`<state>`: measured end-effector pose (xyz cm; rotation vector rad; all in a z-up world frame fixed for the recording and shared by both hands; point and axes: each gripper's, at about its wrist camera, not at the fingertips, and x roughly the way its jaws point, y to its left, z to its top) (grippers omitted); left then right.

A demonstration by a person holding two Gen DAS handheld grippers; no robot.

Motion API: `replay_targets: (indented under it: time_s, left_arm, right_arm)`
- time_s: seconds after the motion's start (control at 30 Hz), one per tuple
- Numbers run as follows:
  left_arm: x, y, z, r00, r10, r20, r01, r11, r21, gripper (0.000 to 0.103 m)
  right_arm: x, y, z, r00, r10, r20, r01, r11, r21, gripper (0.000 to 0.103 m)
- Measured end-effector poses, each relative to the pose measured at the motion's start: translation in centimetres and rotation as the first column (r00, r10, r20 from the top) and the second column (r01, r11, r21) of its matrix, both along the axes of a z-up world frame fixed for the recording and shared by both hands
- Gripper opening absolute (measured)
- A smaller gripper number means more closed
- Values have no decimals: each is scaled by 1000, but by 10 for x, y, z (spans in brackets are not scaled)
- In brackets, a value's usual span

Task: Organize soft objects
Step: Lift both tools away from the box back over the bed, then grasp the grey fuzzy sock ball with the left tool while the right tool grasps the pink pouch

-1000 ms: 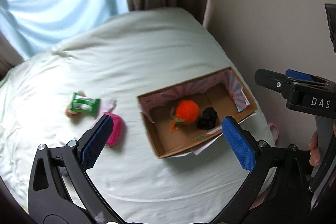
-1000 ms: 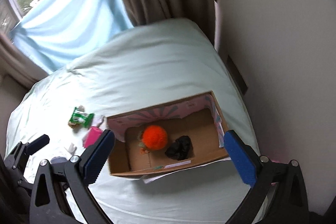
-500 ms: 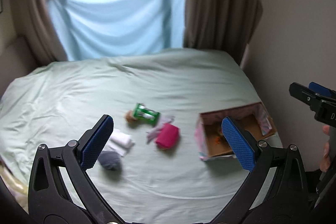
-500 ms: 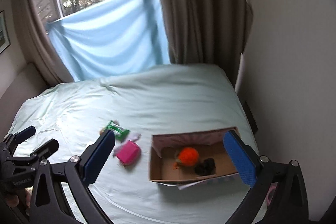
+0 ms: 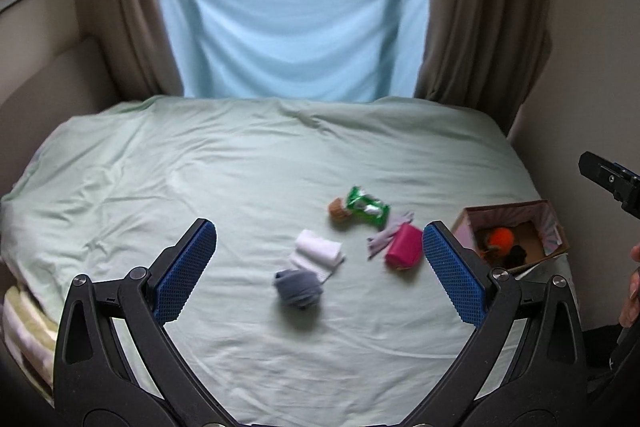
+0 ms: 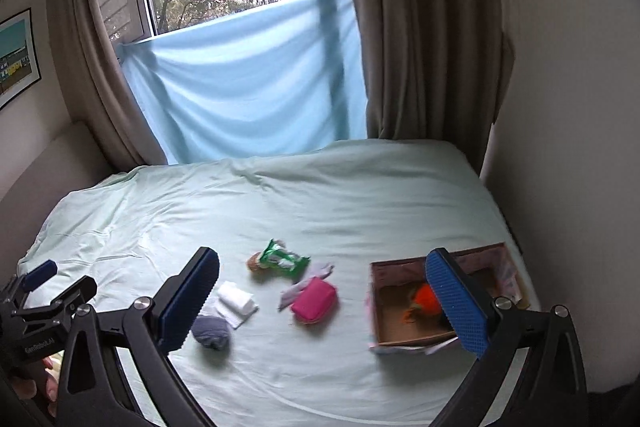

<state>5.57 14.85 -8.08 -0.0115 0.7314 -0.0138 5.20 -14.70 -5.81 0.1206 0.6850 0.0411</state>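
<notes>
While both grippers hang spread and empty, the grey sock [image 5: 298, 287] lies between the left gripper's [image 5: 316, 267] pads, probably well beyond.

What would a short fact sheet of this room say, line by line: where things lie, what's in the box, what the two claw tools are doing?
surface: bed with a pale green sheet
box: cardboard, open top, at the bed's right edge
in the box: orange ball, dark item beside it
loose on the bed: grey sock ball, white cloth, pink pouch, lilac cloth, green packet, small brown item
left gripper: open, holding nothing, above the bed
right gripper: open, holding nothing
backdrop: blue cloth across the window, brown curtains
</notes>
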Motion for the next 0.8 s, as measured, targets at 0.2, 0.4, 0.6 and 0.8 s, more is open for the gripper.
replay_targets:
  time_s: [0.2,0.4,0.6,0.8]
  left_arm:
    - [16,46,-27,998,-6,-66,5,1000,-7,103]
    - [40,73,-75,988,-69,-141,67,998,-18,103]
    - [77,80,-139,962,-142,-234,136,990,-42,103]
    - [114,78,-209,927,-142,-347,107,987,-119,103]
  right_arm:
    - [17,43,-16,999,-28,-30,28,1000,-3,103]
    - [43,69,-53,993,-99,-70,99,995,-2,103]
    - [76,79,-108,972,-192,-133,196,980,19,103]
    - [117,79,-173,942,-255,-219,266,964,20,103]
